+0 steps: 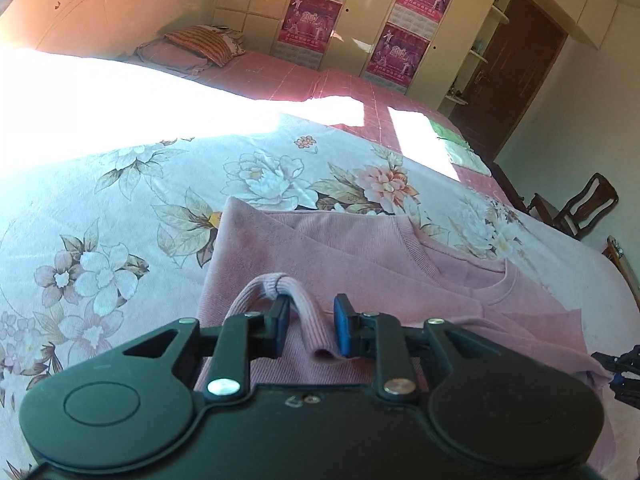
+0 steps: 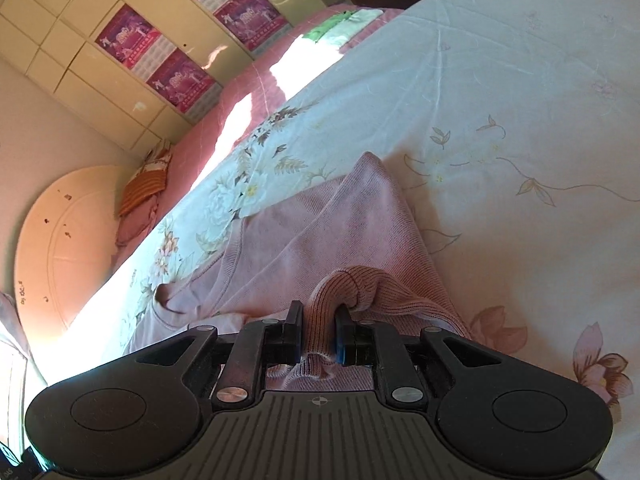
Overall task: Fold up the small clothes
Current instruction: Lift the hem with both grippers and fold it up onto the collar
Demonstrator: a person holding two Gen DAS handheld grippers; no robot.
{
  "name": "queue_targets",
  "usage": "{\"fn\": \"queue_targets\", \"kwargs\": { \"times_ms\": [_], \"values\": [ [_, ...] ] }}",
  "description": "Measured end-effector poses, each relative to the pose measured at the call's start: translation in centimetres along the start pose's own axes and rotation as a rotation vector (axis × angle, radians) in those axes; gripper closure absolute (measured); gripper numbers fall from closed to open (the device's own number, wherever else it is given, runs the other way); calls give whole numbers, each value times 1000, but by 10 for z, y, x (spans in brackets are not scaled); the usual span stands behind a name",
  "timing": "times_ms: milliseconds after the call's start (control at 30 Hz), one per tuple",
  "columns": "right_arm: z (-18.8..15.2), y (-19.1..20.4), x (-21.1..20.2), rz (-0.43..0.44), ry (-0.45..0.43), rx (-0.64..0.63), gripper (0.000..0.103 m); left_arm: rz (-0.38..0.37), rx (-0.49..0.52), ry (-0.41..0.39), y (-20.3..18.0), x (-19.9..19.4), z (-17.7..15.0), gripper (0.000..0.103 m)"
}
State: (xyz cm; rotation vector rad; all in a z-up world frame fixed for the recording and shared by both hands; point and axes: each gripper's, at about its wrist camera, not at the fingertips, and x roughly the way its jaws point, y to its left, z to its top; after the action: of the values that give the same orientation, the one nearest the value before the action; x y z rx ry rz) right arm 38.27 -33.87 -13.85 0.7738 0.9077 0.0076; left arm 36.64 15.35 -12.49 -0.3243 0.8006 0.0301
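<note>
Pink sweater (image 1: 360, 280) flat on floral quilt (image 1: 120, 208), partly folded; ribbed hem loop draped between left gripper (image 1: 310, 330) pads, narrow gap, not pinched; right gripper (image 2: 318, 334) narrow, pads against bunched ribbed hem.

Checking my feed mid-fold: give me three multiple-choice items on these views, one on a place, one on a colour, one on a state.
1. Where does the ribbed knit sweater lie?
A. on a wooden chair
B. on the white floral bedspread
C. on the floor

2. What colour is that sweater?
A. pink
B. green
C. black

3. What is between the jaws of the left tongs?
A. nothing
B. a striped pillow
C. the sweater's ribbed hem

Answers:
1. B, the flowered cloth shows all round the sweater.
2. A, it is pink in both wrist views.
3. C, the ribbed band runs down between the two black fingers.
</note>
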Motion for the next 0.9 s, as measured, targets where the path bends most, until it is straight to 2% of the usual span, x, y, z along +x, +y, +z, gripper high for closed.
{"fn": "queue_targets", "kwargs": {
  "times_ms": [33, 100, 133, 167, 233, 367, 600, 733, 900],
  "values": [
    [2, 1, 1, -5, -2, -8, 78, 3, 8, 2, 3, 0, 0, 74],
    [6, 4, -4, -28, -38, -58, 64, -13, 23, -10, 9, -6, 0, 61],
    [8, 5, -9, -37, -63, -79, 46, -13, 35, -20, 11, -11, 0, 50],
    [10, 6, -15, -35, -91, -103, 38, -14, 51, -36, 14, -16, 1, 40],
    [16, 10, -21, -35, -123, -150, 38, -45, 77, -66, 18, -26, 4, 33],
    [19, 17, -22, -27, -121, -268, 38, -88, 114, -48, 22, -21, 11, 32],
    [7, 27, 15, -74, -40, -430, 38, -65, 208, -9, 9, 25, 15, 33],
    [11, 24, 31, -104, -27, -487, 38, -36, 248, 38, 6, 53, 21, 33],
    [12, 20, 44, -127, 4, -555, 38, -93, 280, 120, 6, 70, 14, 48]
  ]
}}
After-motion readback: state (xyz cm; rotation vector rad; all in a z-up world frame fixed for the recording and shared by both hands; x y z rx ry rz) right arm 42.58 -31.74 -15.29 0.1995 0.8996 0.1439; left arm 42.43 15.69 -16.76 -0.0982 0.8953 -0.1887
